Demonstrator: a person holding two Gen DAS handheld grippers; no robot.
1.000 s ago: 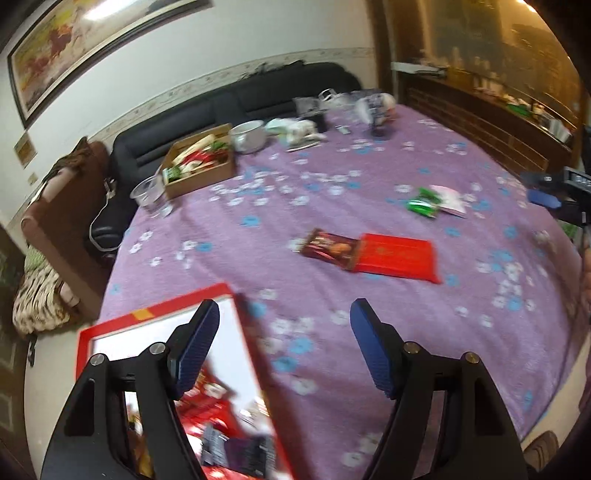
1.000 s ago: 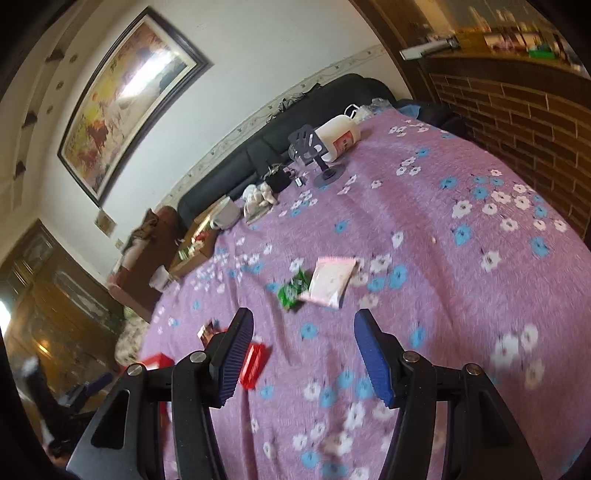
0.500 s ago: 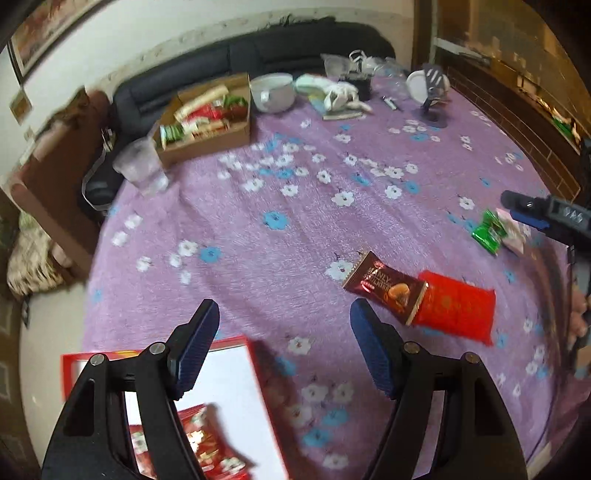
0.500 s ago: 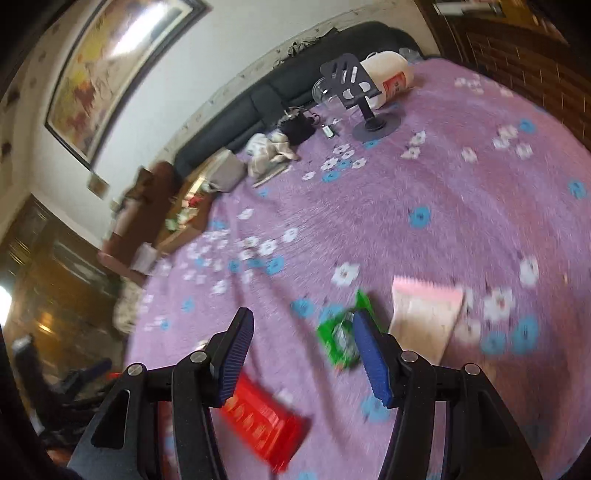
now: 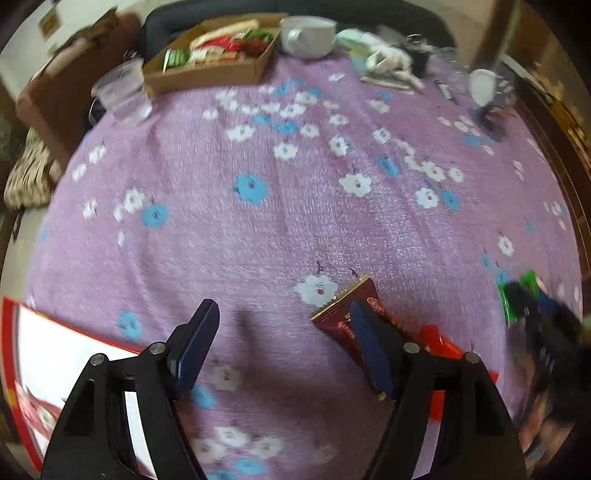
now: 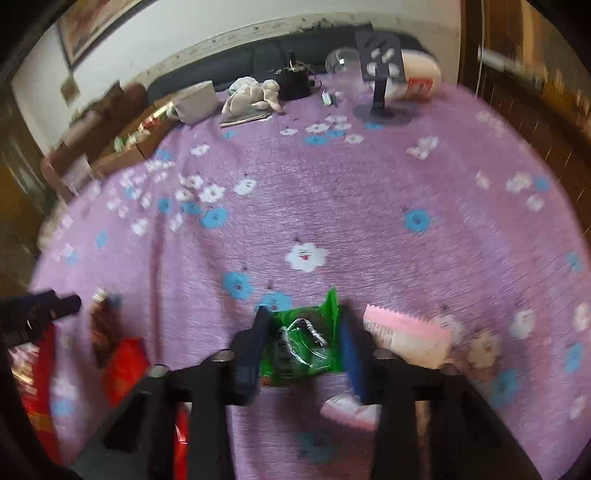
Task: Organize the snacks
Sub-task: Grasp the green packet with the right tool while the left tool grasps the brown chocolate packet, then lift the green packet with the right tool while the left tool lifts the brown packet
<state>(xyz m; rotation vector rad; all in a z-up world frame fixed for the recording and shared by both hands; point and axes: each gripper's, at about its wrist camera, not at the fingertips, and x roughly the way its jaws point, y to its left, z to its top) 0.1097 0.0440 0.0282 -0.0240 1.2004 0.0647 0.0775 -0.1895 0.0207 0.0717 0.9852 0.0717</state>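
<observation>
Left wrist view: left gripper (image 5: 284, 347) hangs over the purple flowered tablecloth (image 5: 280, 206), jaws wide apart, nothing between them. Its right finger overlaps the brown snack packet (image 5: 341, 314), which lies flat near the table's near edge, touching the red packet (image 5: 439, 343) behind it. The red-rimmed box (image 5: 55, 350) with a white inside sits at the near left corner, probably where the loose snacks go. The cardboard tray (image 5: 218, 70) of snacks stands at the far edge, with a clear plastic cup (image 5: 123, 92) at its left and a white bowl (image 5: 306, 35) at its right. Jaws look spread to straddle the brown packet, though not centred on it yet.

Right wrist view: right gripper (image 6: 304, 343) sits low over the green snack packet (image 6: 306, 347), near the table's near edge. Its jaws have just been closing, and the packet lies between the fingers, both at its side edges. Blur hides whether the pads press, so I cannot tell if the grip is made. The pink packet (image 6: 406, 336) lies just beside it at the right, partly behind the right finger; narrow jaws likely keep it out. Brown and red packets lie at the left.
</observation>
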